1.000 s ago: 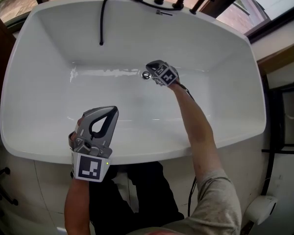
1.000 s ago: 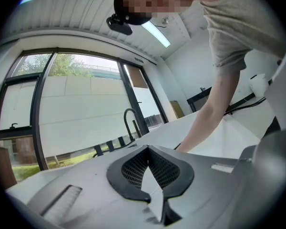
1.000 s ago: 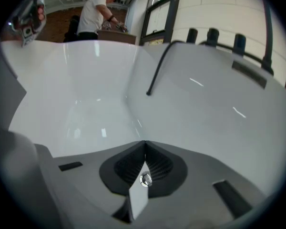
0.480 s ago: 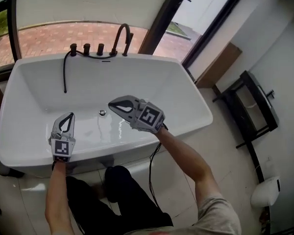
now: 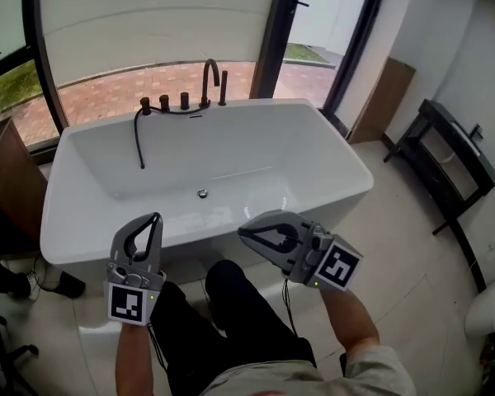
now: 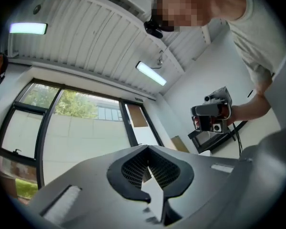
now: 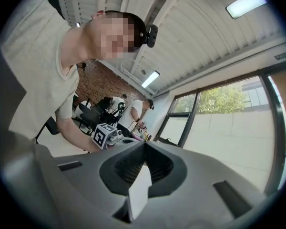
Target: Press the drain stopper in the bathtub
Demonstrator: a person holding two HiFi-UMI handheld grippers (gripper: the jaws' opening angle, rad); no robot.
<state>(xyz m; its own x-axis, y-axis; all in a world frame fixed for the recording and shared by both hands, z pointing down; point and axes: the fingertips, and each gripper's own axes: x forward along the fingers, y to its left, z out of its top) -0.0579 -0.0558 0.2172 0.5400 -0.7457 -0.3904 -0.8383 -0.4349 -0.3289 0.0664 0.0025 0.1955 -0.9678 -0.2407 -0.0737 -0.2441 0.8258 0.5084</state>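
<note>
Head view shows the small, rigid drain stopper [image 5: 202, 193] on the bathtub [image 5: 256, 143] floor, well apart from the left gripper [image 5: 154, 218] and right gripper [image 5: 244, 234], both closed and empty; it probably needs a centred downward push, not a grasp.

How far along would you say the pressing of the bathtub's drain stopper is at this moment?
Probably done: the right tongs, which were at the drain stopper a second ago, are now back outside the bathtub. The stopper is too small to tell whether it is down. In hand: nothing; the left tongs and the right tongs are both shut and empty. Left: at most a check of the stopper.
</note>
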